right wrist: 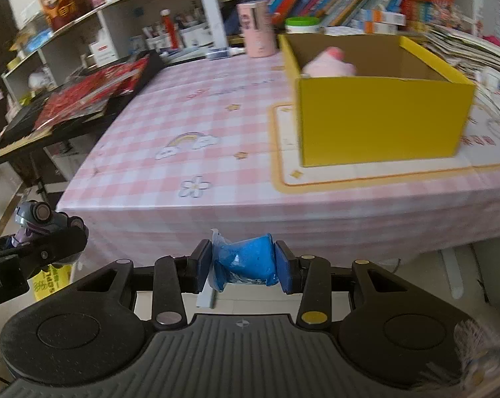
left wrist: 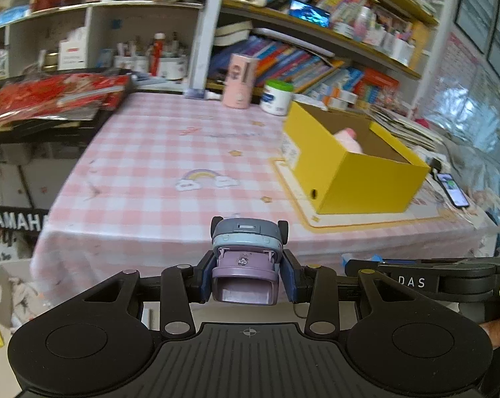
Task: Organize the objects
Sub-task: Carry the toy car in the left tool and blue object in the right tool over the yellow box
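Toy car (left wrist: 246, 258) sits clamped between left claw (left wrist: 246, 282) pads.

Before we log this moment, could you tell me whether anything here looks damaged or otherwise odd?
One thing: the blue packet clamped in the right tool looks crushed and twisted at its middle, its wrapper crumpled. The toy car in the left tool looks intact, and the yellow box stands upright on the table.

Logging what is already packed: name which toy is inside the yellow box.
The pink plush toy lies in the yellow box. The toy car and blue packet are each gripped in a tool, short of the table.
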Tool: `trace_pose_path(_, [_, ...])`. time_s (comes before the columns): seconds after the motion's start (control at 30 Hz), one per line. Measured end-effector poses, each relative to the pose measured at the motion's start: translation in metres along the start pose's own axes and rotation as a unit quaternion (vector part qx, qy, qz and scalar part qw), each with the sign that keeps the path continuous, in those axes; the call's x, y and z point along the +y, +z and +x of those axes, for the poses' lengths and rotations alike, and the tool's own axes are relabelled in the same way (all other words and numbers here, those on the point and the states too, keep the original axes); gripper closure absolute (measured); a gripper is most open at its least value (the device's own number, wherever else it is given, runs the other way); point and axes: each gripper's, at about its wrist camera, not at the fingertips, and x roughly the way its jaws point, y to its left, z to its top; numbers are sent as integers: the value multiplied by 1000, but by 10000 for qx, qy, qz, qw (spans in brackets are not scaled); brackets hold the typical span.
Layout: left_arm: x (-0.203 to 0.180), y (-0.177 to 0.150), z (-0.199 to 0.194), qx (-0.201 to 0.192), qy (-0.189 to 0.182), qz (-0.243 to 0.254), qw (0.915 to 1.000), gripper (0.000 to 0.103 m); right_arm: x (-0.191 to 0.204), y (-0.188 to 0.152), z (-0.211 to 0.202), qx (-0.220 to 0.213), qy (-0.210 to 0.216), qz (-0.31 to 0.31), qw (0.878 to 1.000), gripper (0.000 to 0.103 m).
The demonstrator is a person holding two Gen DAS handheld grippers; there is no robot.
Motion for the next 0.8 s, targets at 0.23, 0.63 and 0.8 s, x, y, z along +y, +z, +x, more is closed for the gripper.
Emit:
trace_pose_path(0.23, [-30, 5, 19, 112, -280, 259, 9992, 65, -34, -3, -8, -37, -268, 351, 9990, 65])
trace_pose_path(0.63, [-73, 30, 52, 128, -445, 397, 9981, 65, -86, 18, -9, -73, -450, 569, 9973, 65])
trace_pose_path(0.8, [-86, 49, 63, -85, -424, 348, 9985, 65, -109, 38, -8, -193, -501, 648, 9965, 65])
